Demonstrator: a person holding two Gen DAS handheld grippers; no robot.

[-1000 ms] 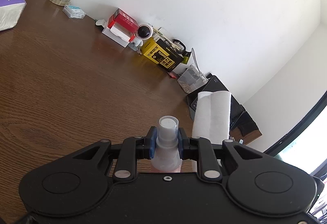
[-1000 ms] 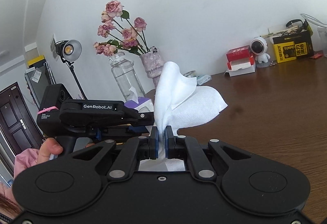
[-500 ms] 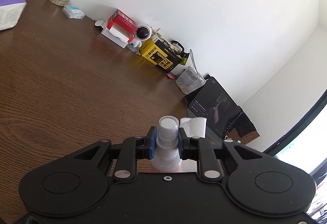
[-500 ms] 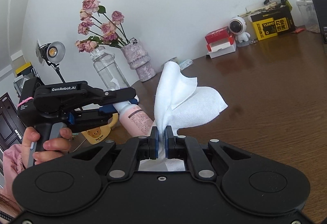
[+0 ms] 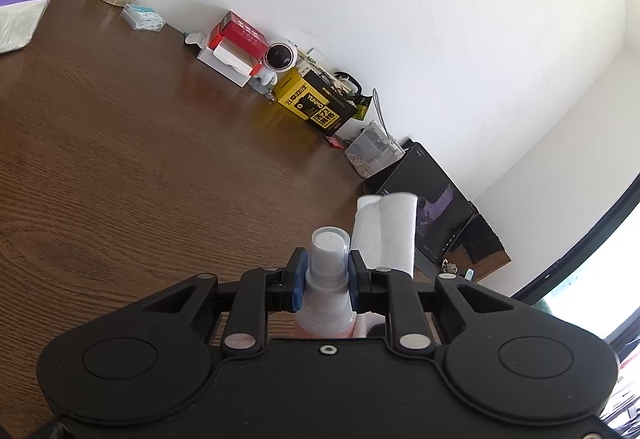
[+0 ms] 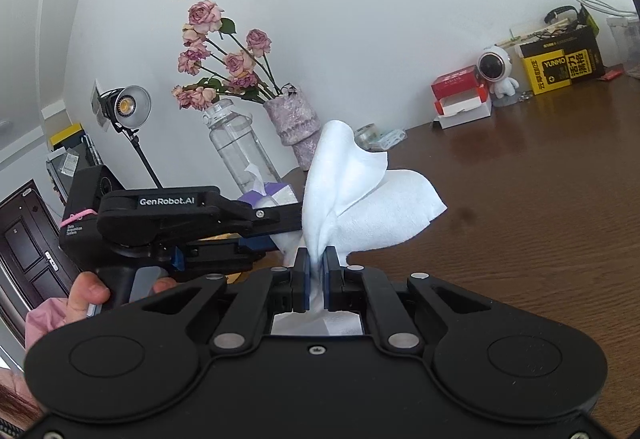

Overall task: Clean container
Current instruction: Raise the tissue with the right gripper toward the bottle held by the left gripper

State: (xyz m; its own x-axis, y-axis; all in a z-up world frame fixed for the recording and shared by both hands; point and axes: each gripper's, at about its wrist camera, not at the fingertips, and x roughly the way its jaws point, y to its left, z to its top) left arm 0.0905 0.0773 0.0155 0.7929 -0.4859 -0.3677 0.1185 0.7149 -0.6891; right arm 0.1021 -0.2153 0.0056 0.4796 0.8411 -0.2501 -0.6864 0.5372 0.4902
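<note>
My left gripper (image 5: pixel 325 281) is shut on the neck of a small pink bottle with a white cap (image 5: pixel 328 271), held upright above the brown table (image 5: pixel 120 167). A white tissue (image 5: pixel 386 231) rises just right of the cap, touching the bottle's side. In the right wrist view my right gripper (image 6: pixel 316 273) is shut on that crumpled white tissue (image 6: pixel 360 199), which fans out above the pads. The left gripper's body (image 6: pixel 168 223) lies to the left, held by a hand (image 6: pixel 90 293), its tips behind the tissue. The bottle is hidden there.
Along the wall stand a red and white box (image 5: pixel 236 47), an astronaut figure (image 5: pixel 278 59), a yellow and black box (image 5: pixel 316 107) and a dark tablet (image 5: pixel 432 211). A purple tissue box (image 6: pixel 268 195), water bottle (image 6: pixel 236 147), vase of roses (image 6: pixel 292 119) and studio lamp (image 6: pixel 126 107) stand far left.
The right gripper swung away and came back to the left gripper. The tissue dropped low half a second ago and now stands taller against the bottle's cap. The bottle has stayed gripped.
</note>
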